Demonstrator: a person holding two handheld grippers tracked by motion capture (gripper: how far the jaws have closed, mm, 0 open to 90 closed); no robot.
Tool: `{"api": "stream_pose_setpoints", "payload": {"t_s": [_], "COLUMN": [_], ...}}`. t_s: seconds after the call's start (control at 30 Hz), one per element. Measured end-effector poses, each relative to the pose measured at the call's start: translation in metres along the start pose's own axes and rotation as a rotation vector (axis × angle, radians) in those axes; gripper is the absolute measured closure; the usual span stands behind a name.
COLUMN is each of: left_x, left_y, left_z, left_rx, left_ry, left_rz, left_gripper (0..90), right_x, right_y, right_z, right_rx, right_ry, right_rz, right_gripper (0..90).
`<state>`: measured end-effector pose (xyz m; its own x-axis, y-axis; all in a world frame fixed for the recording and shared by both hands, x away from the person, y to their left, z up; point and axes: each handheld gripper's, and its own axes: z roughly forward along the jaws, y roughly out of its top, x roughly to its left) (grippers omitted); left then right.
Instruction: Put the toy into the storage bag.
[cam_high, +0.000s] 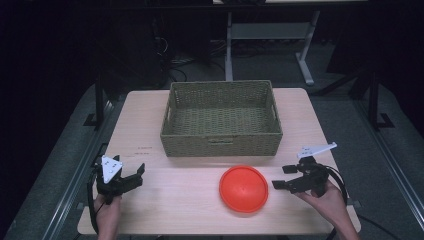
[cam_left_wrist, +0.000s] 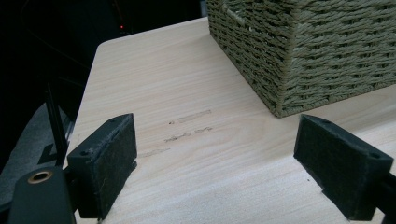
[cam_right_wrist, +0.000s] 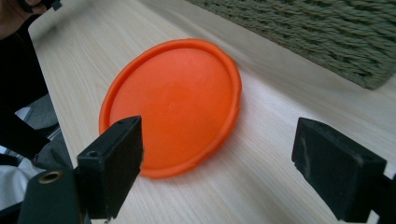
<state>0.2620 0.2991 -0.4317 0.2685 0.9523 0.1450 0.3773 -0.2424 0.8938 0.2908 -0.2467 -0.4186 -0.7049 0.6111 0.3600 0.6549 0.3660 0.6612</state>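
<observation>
Orange and round, one plate (cam_high: 243, 188) lies upside down on the tabletop (cam_high: 175, 200), at six o'clock from the one woven basket (cam_high: 221, 119) and apart from it. I hold two grippers. My right gripper (cam_high: 280, 177) sits at three o'clock from the plate, close by but not touching, jaws wide apart. My left gripper (cam_high: 141, 174) rests at nine o'clock, well apart from the plate, jaws also spread, holding nothing. In the right gripper view one jaw covers part of the plate's near rim, and the basket is cut off. Faint marks (cam_left_wrist: 189, 127) on the wood are unreadable.
</observation>
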Motion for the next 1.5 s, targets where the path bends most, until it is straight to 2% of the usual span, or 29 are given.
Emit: {"api": "stream_pose_setpoints", "payload": {"t_s": [0.23,0.43,0.6,0.9,1.07,1.3,1.5], "left_x": [-0.001,-0.001,0.0,-0.001,-0.001,-0.001,-0.002], "left_y": [0.0,0.0,0.0,0.001,0.001,0.001,0.002], "left_z": [0.001,0.0,0.0,0.0,0.0,0.002,0.001], "left_rx": [0.002,0.004,0.008,0.003,0.006,0.005,0.014], "left_ry": [-0.003,-0.001,0.001,0.0,-0.005,-0.008,-0.006], "left_rz": [0.003,0.002,0.004,0.0,0.015,0.008,0.025], "left_gripper": [12.7,12.7,12.7,12.7,12.7,12.7,12.7], "right_x": [0.005,0.003,-0.002,0.001,0.002,-0.001,-0.002], "right_y": [0.011,0.014,0.011,0.008,0.008,0.005,0.004], "right_z": [0.019,0.033,0.044,0.053,0.058,0.062,0.066], "right_rx": [0.057,0.081,0.099,0.112,0.123,0.136,0.142], "right_ry": [-0.01,-0.025,-0.025,-0.025,-0.02,-0.012,0.001], "right_rz": [-0.014,-0.029,0.001,0.014,0.005,0.012,0.01], "right_gripper": [16.5,22.1,23.5,27.1,32.9,38.8,45.1]}}
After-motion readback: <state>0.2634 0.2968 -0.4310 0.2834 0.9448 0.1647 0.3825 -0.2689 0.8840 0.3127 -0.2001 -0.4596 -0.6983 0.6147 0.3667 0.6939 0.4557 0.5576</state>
